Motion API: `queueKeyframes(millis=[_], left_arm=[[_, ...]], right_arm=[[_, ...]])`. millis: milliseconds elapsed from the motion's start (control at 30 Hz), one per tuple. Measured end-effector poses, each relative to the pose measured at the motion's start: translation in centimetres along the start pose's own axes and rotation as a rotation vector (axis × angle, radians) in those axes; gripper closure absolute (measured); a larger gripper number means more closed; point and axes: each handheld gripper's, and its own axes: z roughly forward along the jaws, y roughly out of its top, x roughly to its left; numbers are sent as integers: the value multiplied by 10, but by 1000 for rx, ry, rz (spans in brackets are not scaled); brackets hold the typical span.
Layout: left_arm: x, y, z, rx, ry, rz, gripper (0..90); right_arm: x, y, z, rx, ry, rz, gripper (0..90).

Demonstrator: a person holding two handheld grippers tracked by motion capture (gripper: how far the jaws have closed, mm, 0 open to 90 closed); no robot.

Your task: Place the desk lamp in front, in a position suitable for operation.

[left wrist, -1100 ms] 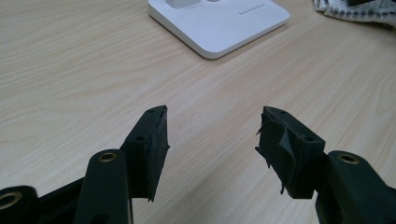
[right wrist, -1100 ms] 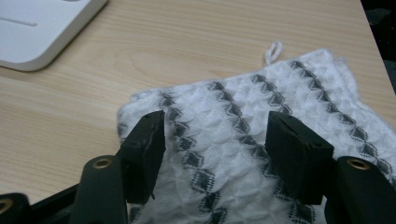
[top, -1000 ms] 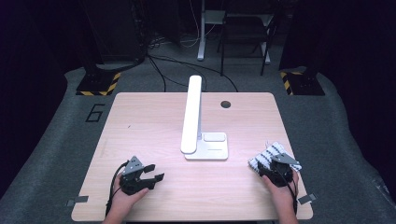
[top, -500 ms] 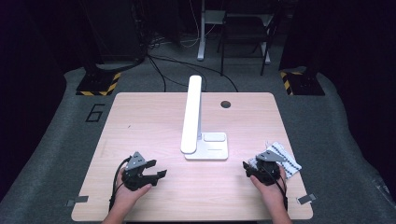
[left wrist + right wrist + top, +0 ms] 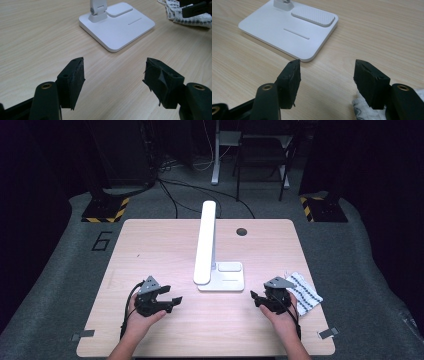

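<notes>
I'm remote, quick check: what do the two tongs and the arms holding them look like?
Both the left tongs and the right tongs are black, each with a grey three-cornered plate on top and a black cable trailing back along the forearm. Their jaws end in blocky black pads. The forearms are bare, no sleeves.

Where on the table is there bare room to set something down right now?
The table is bare left of the lamp, from the far edge down to the left gripper. The far right corner beyond the cable hole is free too. It is crowded near the lamp base, between the right gripper and the cloth.
</notes>
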Motion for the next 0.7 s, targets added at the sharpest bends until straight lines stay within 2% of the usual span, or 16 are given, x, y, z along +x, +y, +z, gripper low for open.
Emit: queueKeyframes(millis=[67, 133, 167, 233, 267, 333, 433, 467, 500, 533, 567, 600, 700], left_arm=[[1, 3, 1, 3, -7, 0, 339], [0, 5, 3, -8, 1, 0, 353], [-1, 7, 4, 2, -10, 1, 361], [-2, 12, 6, -6, -4, 16, 369], [-3, 14, 7, 0, -24, -1, 382], [-3, 17, 9, -12, -19, 6, 388], [-4, 22, 12, -4, -36, -6, 392], [-3, 23, 13, -1, -36, 12, 396], [-3, 25, 14, 1, -40, 6, 395], [-1, 27, 15, 10, -40, 37, 396], [-4, 27, 17, 1, -45, -13, 396], [-3, 28, 19, -4, -55, 0, 400], [-2, 31, 25, -8, -54, -9, 406]], right_arm=[[3, 3, 1, 3, 7, 1, 381], [5, 7, 2, -2, 14, -15, 381], [6, 8, 3, -7, 15, -27, 381], [9, 13, 5, -3, 23, -27, 381], [9, 15, 7, 2, 36, -41, 381], [12, 19, 9, 2, 47, -30, 381], [14, 23, 13, -2, 51, -43, 380], [16, 24, 13, 4, 52, -50, 380], [18, 25, 15, 2, 55, -54, 380], [19, 27, 16, 3, 56, -58, 380], [20, 28, 18, 10, 68, -63, 380], [21, 29, 19, 12, 70, -66, 380], [23, 30, 25, 21, 67, -72, 380]])
